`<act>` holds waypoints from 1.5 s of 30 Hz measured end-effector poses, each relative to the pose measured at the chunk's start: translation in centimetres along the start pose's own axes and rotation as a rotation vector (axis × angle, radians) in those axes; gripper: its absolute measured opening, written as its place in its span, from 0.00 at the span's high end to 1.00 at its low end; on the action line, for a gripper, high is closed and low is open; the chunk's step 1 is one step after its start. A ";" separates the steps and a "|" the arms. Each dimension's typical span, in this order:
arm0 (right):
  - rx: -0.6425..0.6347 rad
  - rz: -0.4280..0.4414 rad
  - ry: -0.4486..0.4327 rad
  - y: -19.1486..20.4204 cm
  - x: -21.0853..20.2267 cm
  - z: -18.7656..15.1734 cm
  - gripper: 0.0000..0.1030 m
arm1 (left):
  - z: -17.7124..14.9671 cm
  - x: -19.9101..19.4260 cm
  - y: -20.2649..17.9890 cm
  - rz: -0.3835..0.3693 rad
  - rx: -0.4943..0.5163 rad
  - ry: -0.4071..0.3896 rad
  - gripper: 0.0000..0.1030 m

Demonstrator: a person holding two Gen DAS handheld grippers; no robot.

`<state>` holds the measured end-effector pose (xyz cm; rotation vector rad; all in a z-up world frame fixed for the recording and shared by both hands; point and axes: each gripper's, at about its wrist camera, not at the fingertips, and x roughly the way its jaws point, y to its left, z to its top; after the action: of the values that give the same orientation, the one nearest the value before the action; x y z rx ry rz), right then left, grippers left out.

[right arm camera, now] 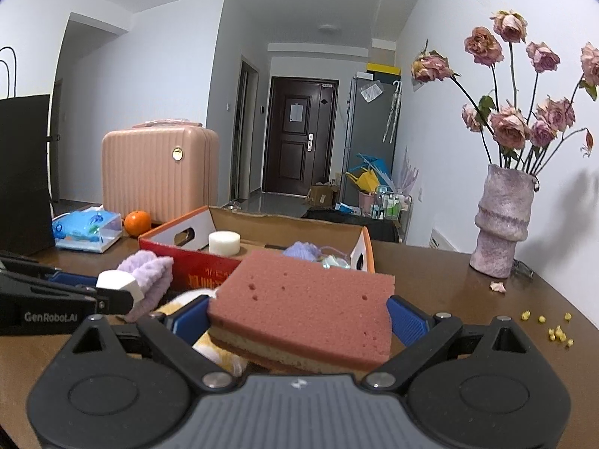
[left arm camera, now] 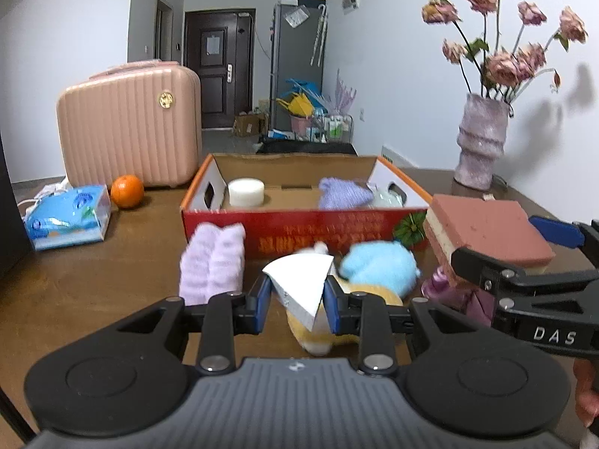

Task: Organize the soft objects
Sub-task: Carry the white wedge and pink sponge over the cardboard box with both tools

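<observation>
My left gripper point(left arm camera: 297, 299) is shut on a white wedge-shaped sponge point(left arm camera: 299, 288), held above the table in front of the red cardboard box point(left arm camera: 299, 230). My right gripper point(right arm camera: 297, 314) is shut on a pink and yellow layered sponge point(right arm camera: 303, 295), also seen at the right of the left wrist view point(left arm camera: 486, 232). On the table before the box lie a lilac towel point(left arm camera: 211, 265), a blue plush point(left arm camera: 378, 267) and a yellow plush point(left arm camera: 318, 333). The box holds a white round sponge point(left arm camera: 246, 191), a lilac knit item point(left arm camera: 344, 192) and a pale item point(left arm camera: 389, 196).
A pink suitcase point(left arm camera: 129, 123), an orange point(left arm camera: 127, 191) and a blue tissue pack point(left arm camera: 69, 217) stand at the left. A vase of dried roses point(right arm camera: 501, 220) stands at the right, with yellow crumbs point(right arm camera: 554, 329) near it. A black bag point(right arm camera: 24, 172) is at the far left.
</observation>
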<state>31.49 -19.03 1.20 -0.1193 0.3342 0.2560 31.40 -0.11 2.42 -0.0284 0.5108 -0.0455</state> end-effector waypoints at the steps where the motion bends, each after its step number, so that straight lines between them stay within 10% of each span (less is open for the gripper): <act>1: -0.001 0.000 -0.004 0.1 0.3 0.3 0.04 | 0.4 0.2 0.2 0.003 -0.003 -0.007 0.70; 45: 0.018 -0.007 -0.060 -0.2 14.3 8.6 0.04 | 10.0 11.2 4.0 0.062 -0.100 -0.106 0.70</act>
<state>47.22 -14.63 4.48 -0.0947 0.2760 0.2486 46.17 3.45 5.48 -0.1126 0.4076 0.0421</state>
